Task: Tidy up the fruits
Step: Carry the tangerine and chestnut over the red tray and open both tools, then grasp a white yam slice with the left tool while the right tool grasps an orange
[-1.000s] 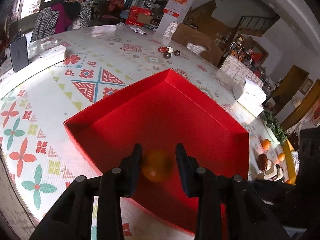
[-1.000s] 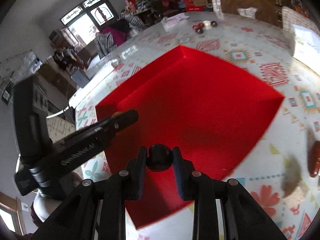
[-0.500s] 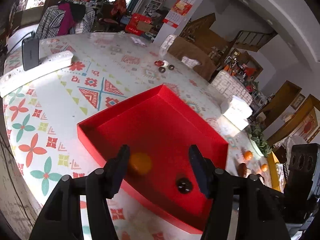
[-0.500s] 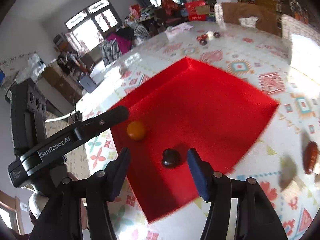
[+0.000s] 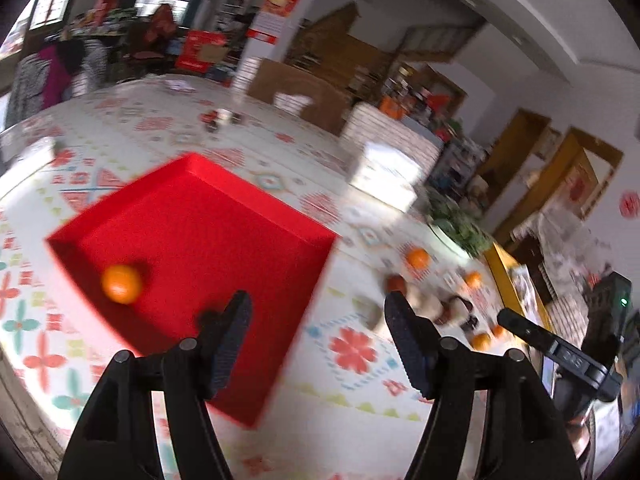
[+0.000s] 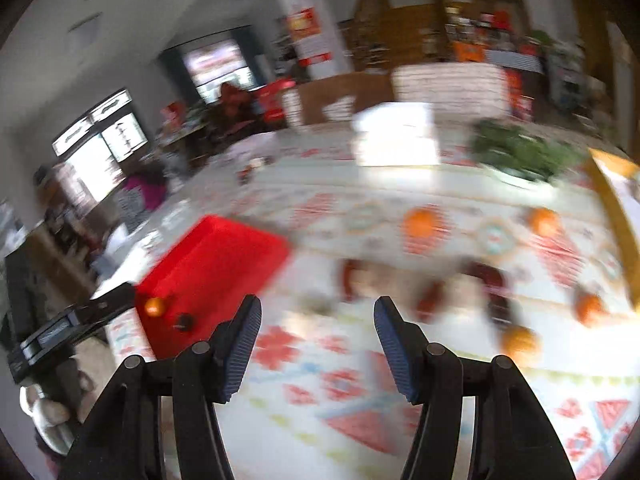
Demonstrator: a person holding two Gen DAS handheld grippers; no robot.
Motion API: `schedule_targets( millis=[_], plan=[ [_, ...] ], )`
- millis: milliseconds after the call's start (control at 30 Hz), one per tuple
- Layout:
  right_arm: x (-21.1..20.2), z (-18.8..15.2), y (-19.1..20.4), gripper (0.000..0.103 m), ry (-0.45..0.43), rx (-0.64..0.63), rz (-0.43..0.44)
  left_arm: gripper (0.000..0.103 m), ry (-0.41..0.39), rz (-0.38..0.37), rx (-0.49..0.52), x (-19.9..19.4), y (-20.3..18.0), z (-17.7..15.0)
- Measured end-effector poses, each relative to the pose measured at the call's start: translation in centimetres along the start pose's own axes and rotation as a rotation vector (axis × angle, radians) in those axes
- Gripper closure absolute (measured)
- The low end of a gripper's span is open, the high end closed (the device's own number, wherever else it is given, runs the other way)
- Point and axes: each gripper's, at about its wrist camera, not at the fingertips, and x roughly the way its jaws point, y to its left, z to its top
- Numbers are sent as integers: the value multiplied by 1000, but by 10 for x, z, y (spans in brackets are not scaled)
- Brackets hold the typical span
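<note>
Your left gripper (image 5: 316, 320) has its jaws spread wide with nothing between them, hanging above the near right edge of the red tray (image 5: 208, 220). Your right gripper (image 6: 316, 328) is also spread wide and empty, over the patterned tablecloth (image 6: 360, 400) to the right of the tray (image 6: 224, 256).

Inside the tray, an orange (image 5: 121, 283) lies close to the near left wall; from the right wrist view it (image 6: 155, 306) sits in the near corner with a small dark fruit (image 6: 184, 322) just beside it. That dark fruit is hidden behind your left finger in the left wrist view.

The rest of the fruit lies loose on the tablecloth (image 5: 360, 392), to the right of the tray and well apart from it. One orange (image 5: 418, 258) lies toward the far edge, near a plate of greens (image 5: 460, 228), and another (image 5: 473, 279) is to its right. A reddish-brown fruit (image 5: 396, 283) sits just beyond your left gripper's right finger. Two more oranges (image 6: 588, 308) (image 6: 518, 340) lie nearer you on the right. The right wrist view is blurred, so the dark reddish fruits in the middle of that group cannot be told apart. A white box (image 5: 384, 174) stands near the far edge of the table.
</note>
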Motion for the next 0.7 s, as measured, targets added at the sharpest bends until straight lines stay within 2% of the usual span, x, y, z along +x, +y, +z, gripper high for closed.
schedule_targets(
  millis=[200, 367, 500, 700],
  plan=[
    [-15, -19, -73, 39, 19, 90, -129, 35, 101, -23, 80, 38, -39, -19],
    [-9, -28, -115, 39, 52, 129, -228, 35, 161, 10, 158, 69, -62, -33],
    [10, -32, -124, 39, 92, 131, -234, 35, 200, 54, 204, 90, -69, -39],
    [28, -32, -116, 39, 108, 86, -232, 35, 213, 111, 265, 115, -76, -42]
  ],
)
